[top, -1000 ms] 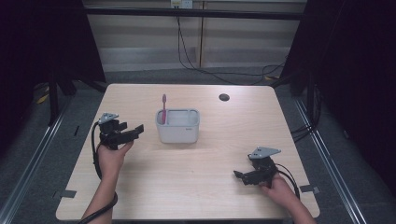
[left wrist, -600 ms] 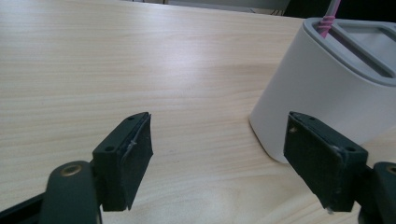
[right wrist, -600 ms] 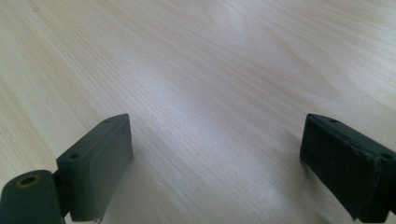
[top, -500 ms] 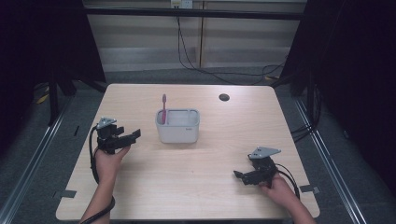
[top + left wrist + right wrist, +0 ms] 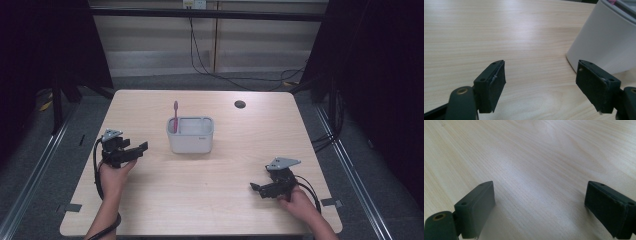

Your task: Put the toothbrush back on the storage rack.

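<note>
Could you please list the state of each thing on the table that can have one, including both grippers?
left gripper: open, nothing between its jaws, beside the white holder.
right gripper: open, empty, low over the bare table.
white holder: upright, toothbrush inside.
pink toothbrush: standing upright at the holder's left end.

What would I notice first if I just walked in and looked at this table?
Probably the pink toothbrush, standing upright at the left end of a white holder near the middle of the wooden table. Next, the two black tongs a person holds: the left tongs open just left of the holder, and the right tongs open near the table's front right. There is also a small dark round hole toward the far edge.
</note>
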{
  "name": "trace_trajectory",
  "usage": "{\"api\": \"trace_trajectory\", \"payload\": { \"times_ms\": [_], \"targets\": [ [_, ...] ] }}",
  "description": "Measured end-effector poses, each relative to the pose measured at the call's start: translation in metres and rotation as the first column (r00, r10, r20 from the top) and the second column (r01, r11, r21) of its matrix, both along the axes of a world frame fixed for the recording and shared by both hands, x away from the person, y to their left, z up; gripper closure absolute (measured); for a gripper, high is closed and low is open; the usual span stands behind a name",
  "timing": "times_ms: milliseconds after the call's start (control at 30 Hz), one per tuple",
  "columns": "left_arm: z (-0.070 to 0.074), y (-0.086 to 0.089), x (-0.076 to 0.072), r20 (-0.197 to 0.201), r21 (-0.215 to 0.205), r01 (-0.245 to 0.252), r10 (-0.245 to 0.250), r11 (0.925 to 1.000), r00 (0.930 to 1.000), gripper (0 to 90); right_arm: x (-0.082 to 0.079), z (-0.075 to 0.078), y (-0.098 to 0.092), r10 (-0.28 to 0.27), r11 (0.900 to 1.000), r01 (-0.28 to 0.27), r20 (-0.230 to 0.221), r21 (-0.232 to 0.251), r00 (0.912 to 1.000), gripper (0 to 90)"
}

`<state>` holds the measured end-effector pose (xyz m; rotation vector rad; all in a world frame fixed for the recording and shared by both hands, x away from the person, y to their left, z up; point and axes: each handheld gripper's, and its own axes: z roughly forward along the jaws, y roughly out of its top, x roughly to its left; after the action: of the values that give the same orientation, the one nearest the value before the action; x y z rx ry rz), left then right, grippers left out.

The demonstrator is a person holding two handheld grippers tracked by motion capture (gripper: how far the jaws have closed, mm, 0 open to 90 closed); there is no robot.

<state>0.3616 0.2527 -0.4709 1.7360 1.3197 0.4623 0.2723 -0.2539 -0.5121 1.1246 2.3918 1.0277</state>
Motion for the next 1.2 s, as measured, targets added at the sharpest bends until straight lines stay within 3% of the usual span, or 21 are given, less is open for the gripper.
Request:
{"api": "trace_trajectory", "payload": {
  "times_ms": [367, 800, 1200],
  "targets": [
    [-0.013, 0.006, -0.001, -0.032, 0.003, -0.008, 0.008, 1.0000, 0.9994, 22.1, 0.000, 0.000, 0.000, 0.000, 1.000, 0.000, 0.000, 0.000, 1.0000, 8.8],
    [-0.020, 0.002, 0.000, -0.052, 0.084, 0.018, -0.014, 0.9963, 0.9986, 21.5, 0.000, 0.000, 0.000, -0.004, 1.000, 0.004, -0.004, 0.000, 1.0000, 8.8],
    [-0.025, 0.000, 0.001, -0.068, 0.152, 0.044, -0.034, 0.9875, 0.9971, 17.3, 0.000, 0.000, 0.000, -0.004, 1.000, 0.004, -0.005, 0.001, 1.0000, 8.8]
  ]
}}
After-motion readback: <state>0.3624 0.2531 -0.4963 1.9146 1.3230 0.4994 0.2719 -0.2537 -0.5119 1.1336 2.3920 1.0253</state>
